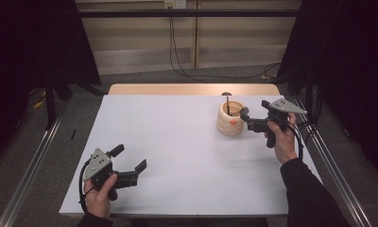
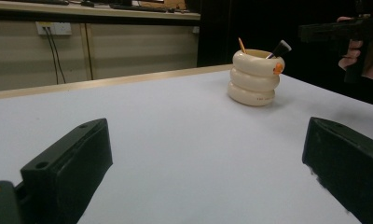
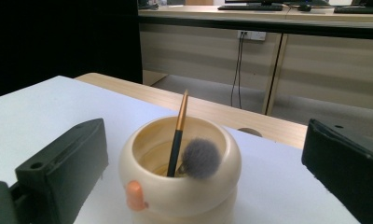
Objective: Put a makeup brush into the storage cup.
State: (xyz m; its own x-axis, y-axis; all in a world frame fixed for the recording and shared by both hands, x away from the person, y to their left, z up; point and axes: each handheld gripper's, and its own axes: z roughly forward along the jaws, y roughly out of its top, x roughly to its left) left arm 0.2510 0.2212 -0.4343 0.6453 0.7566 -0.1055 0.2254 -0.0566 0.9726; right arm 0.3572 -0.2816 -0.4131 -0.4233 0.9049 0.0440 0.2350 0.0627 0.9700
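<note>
Left tongs (image 1: 130, 163) sit nearest, held low over the near-left corner of the white table (image 1: 177, 156), jaws spread wide with nothing between them; the left gripper view shows bare table surface in the gap. Left hand (image 1: 99, 196) wraps the grip from below.

Right tongs (image 1: 244, 115) are farther back on the right side, held by the right hand (image 1: 282, 139), jaws apart and empty. Their tips are just beside the right wall of the cream ribbed holder (image 1: 230, 120); whether they touch it cannot be told. In the right gripper view the holder (image 3: 180, 186) stands between the two jaws, close in.

Holder is upright on the table's far-right part, an orange knob (image 3: 134, 195) on its outer wall. Inside: a makeup brush (image 3: 201, 158), grey bristle head up, and a thin black-and-gold handle (image 3: 177, 135) leaning on the rim.

Beyond the table: a wooden edge strip (image 1: 192, 89), then floor and hanging cables (image 1: 177, 56).
</note>
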